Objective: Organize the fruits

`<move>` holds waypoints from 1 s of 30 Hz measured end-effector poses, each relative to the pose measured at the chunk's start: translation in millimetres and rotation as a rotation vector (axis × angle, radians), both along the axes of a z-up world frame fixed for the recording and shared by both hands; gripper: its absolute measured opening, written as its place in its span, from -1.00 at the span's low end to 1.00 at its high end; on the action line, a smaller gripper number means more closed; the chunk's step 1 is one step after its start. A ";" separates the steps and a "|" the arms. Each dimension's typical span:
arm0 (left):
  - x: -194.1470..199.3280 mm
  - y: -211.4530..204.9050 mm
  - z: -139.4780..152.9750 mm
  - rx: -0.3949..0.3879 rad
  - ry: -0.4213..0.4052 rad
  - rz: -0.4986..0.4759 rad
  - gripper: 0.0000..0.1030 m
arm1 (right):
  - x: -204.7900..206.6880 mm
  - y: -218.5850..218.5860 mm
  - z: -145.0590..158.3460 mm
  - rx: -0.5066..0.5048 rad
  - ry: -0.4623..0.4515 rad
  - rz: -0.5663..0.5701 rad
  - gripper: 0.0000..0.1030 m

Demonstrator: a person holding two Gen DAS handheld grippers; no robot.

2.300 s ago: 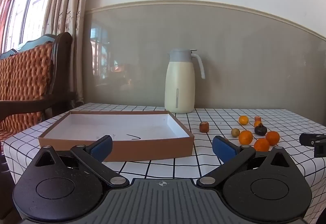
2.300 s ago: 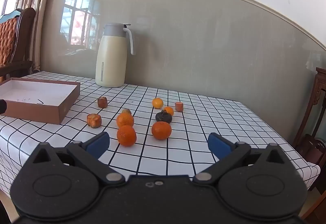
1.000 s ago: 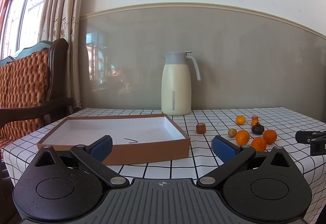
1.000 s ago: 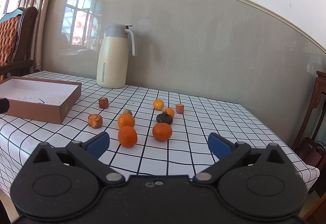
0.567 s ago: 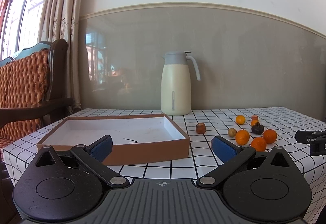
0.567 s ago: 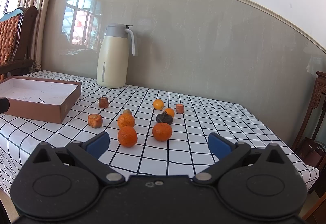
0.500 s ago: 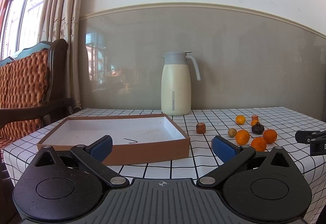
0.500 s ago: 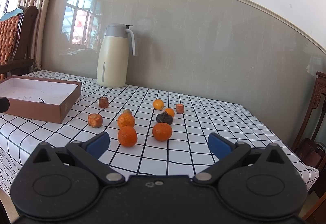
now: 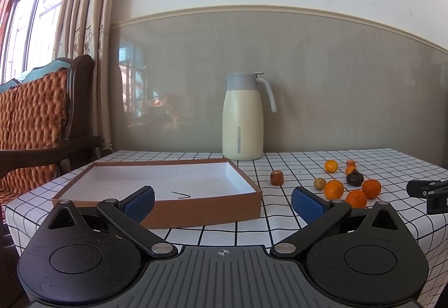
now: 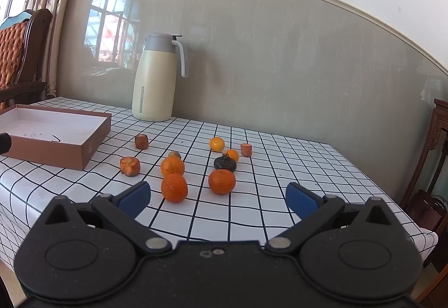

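Observation:
Several fruits lie loose on the checked tablecloth: three large oranges, the nearest one [image 10: 174, 187] in front, a second [image 10: 221, 181] to its right and a third [image 10: 172, 166] behind, a dark fruit [image 10: 224, 163], two small yellow-orange fruits [image 10: 217, 144], a small olive fruit [image 10: 174, 154] and brown chunks [image 10: 130, 166]. The brown cardboard box [image 9: 179, 206] with a white inside stands empty at the left. My left gripper [image 9: 222, 200] is open and empty before the box. My right gripper [image 10: 218, 197] is open and empty, short of the oranges. The fruit group [image 9: 333, 188] also shows in the left wrist view.
A cream thermos jug [image 9: 242, 117] stands at the back by the grey wall. A wooden chair with an orange woven cushion [image 9: 30, 109] is left of the table. A dark wooden chair [image 10: 431, 168] stands past the table's right edge [image 10: 397, 213].
None in the last second. Since 2.3 s ago the left gripper's view has levelled out and shifted slightly; the fruits and box have not moved.

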State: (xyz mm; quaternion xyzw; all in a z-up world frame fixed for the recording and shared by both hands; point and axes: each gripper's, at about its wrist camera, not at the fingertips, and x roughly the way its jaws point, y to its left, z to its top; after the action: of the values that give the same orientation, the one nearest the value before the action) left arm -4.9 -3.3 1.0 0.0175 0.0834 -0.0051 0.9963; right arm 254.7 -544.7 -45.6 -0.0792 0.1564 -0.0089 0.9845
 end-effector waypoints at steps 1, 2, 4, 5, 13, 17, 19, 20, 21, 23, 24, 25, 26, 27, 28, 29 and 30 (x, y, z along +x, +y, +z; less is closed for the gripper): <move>0.1 0.1 0.0 0.000 0.000 -0.001 1.00 | 0.2 0.2 0.0 0.000 0.000 0.000 0.89; 0.1 -0.4 -0.1 0.000 0.001 0.000 1.00 | 0.2 0.4 -0.1 0.000 0.000 0.000 0.89; 0.2 -0.3 -0.1 0.000 0.000 -0.001 1.00 | 0.2 0.2 0.0 0.000 0.000 0.000 0.89; 0.2 -0.4 -0.2 0.001 -0.001 -0.001 1.00 | 0.1 0.2 0.0 0.000 0.000 0.000 0.89; 0.2 -1.0 -0.5 0.005 0.000 -0.001 1.00 | 0.2 0.3 -0.1 -0.002 0.000 0.001 0.89; 0.7 -2.8 -0.6 0.012 0.003 -0.003 1.00 | 0.1 0.6 -0.2 -0.001 -0.001 0.001 0.89; 0.1 -3.2 -0.8 0.015 0.003 -0.005 1.00 | 0.1 0.3 -0.1 -0.001 0.000 0.001 0.89; 0.1 -3.5 -0.8 0.017 0.003 -0.005 1.00 | -0.1 0.3 0.0 -0.001 -0.001 0.000 0.89; 0.1 -3.7 -0.9 0.019 0.003 -0.005 1.00 | 0.0 0.8 -0.2 -0.002 -0.001 0.000 0.89; 0.3 -4.2 -0.8 0.023 0.005 -0.005 1.00 | 0.0 0.8 -0.1 -0.002 -0.001 0.001 0.89; 0.2 -4.2 -0.6 0.022 0.004 -0.005 1.00 | 0.0 0.8 -0.2 -0.002 -0.001 0.001 0.89; 0.1 -4.0 -0.6 0.021 0.003 -0.005 1.00 | -0.1 0.6 -0.1 -0.002 -0.001 0.001 0.89; 0.0 -3.9 -0.6 0.021 0.003 -0.004 1.00 | -0.1 0.7 0.0 -0.002 -0.001 0.001 0.89; 0.0 -3.7 -0.5 0.020 0.004 -0.004 1.00 | -0.1 0.9 -0.1 -0.002 -0.001 0.001 0.89; -0.1 -3.7 -0.6 0.019 0.004 -0.004 1.00 | -0.3 0.7 0.0 -0.002 -0.001 0.001 0.89; -0.2 -3.6 -0.6 0.018 0.004 -0.003 1.00 | -0.2 0.6 0.0 -0.001 -0.001 0.001 0.89; -0.4 -3.6 -0.5 0.018 0.004 -0.002 1.00 | 0.3 0.4 -0.2 -0.001 0.000 0.000 0.89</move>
State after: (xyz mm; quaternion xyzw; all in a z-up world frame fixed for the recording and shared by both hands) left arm -5.3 -6.9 0.5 0.0263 0.0853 -0.0053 0.9960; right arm 255.0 -544.3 -45.9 -0.0796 0.1563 -0.0090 0.9845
